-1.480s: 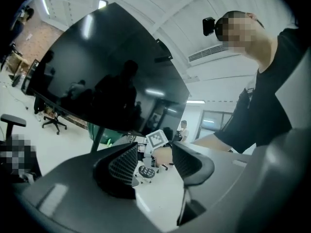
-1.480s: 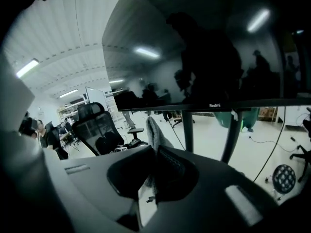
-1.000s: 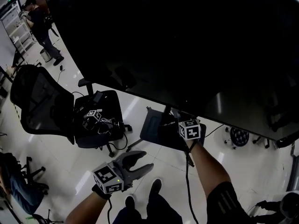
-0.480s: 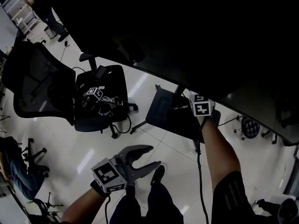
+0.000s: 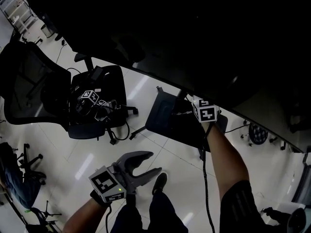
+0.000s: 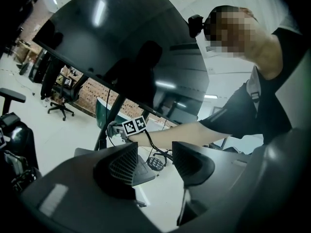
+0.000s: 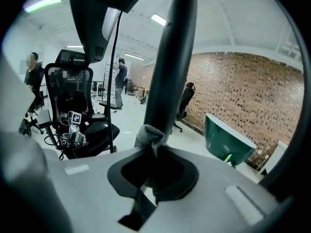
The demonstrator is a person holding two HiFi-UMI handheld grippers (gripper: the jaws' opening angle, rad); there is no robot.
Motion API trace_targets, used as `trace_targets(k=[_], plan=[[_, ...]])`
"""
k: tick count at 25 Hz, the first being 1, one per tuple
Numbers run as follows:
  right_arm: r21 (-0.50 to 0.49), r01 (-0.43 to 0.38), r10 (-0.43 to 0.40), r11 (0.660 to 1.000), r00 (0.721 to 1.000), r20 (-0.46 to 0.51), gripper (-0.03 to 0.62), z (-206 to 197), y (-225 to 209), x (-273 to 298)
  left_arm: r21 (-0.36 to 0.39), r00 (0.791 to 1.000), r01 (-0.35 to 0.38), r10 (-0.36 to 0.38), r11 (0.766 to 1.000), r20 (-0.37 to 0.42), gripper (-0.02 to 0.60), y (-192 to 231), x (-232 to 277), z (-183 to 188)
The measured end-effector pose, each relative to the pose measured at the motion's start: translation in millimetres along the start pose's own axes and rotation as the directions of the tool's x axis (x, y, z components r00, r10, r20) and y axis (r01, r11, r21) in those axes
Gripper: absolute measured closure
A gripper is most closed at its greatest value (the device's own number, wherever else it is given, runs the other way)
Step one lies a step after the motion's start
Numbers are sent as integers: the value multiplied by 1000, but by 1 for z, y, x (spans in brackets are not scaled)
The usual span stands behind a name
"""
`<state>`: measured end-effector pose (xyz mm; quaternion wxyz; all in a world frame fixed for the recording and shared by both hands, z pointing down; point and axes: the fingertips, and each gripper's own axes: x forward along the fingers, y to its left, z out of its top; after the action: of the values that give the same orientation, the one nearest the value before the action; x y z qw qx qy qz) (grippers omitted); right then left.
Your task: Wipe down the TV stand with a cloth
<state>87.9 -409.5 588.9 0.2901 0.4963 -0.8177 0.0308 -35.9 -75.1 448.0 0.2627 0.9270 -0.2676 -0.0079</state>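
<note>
The TV stand's black pole point(image 7: 167, 57) rises right in front of my right gripper point(image 7: 153, 152), which is shut on a bunched grey cloth point(image 7: 149, 136) that lies against the pole. In the head view the right gripper point(image 5: 197, 106) is at the pole above the stand's dark base plate point(image 5: 167, 118), under the big black TV point(image 5: 194, 33). My left gripper point(image 5: 153, 162) hangs lower and nearer me, open and empty. The left gripper point(image 6: 154, 159) looks toward the pole point(image 6: 109, 123) and the right gripper's marker cube point(image 6: 134, 126).
A black office chair point(image 5: 92, 113) stands to the stand's left, with marker-cube devices point(image 5: 90, 98) and cables on its seat. A wheeled base point(image 5: 257, 132) sits right of the stand. My shoe point(image 5: 159, 183) is on the white floor. A green tub point(image 7: 226, 142) and distant people point(image 7: 120, 81) lie beyond.
Both grippers have sunk lower. The right one, still holding the cloth, has moved down and sideways along the stand's pole. The left jaws have stayed open.
</note>
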Motion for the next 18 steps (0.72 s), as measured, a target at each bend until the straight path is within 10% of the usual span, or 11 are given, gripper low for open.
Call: trace_targets(k=[18], plan=[[-34,-177,168,984,969,-183,577,-85,36,55,-18,999,-34,34,999,-32,339,11,33,-41]])
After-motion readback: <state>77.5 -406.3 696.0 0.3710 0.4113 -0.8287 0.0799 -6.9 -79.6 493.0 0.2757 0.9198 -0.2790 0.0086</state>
